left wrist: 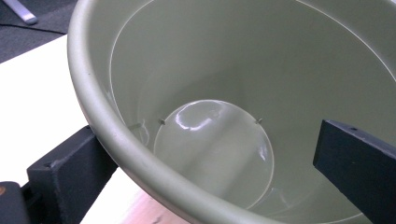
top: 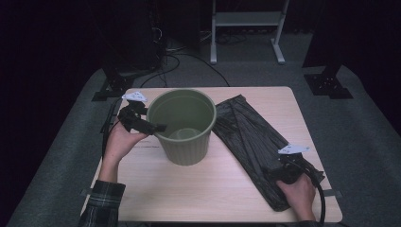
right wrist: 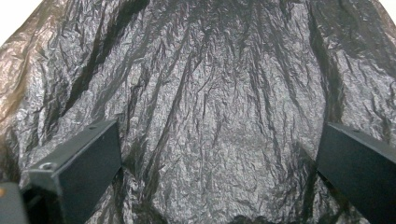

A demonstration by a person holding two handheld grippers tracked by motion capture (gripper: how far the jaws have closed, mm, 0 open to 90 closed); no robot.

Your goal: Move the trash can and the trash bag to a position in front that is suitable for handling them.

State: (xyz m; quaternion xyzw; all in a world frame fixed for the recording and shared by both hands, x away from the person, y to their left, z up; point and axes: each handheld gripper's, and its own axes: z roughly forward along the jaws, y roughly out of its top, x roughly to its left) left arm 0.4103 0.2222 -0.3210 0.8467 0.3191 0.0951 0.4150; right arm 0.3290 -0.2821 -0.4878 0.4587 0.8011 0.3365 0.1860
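An olive-green plastic bin (top: 183,125) stands upright and empty in the middle of the wooden table (top: 213,198). My left gripper (top: 153,124) is at its left rim. In the left gripper view the bin (left wrist: 196,70) has its rim between the jaws, one jaw outside and one inside; the left gripper (left wrist: 208,140) is open. A crumpled black trash bag (top: 248,135) lies flat to the right of the bin. My right gripper (top: 278,170) rests low over the bag's near end. Seen from the right gripper view, the right gripper (right wrist: 217,137) is wide open above the bag (right wrist: 210,84).
Bare tabletop lies in front of the bin and at the far right corner. On the floor behind the table stand a white frame (top: 246,19), black stand bases (top: 328,85) and loose cables (top: 189,56).
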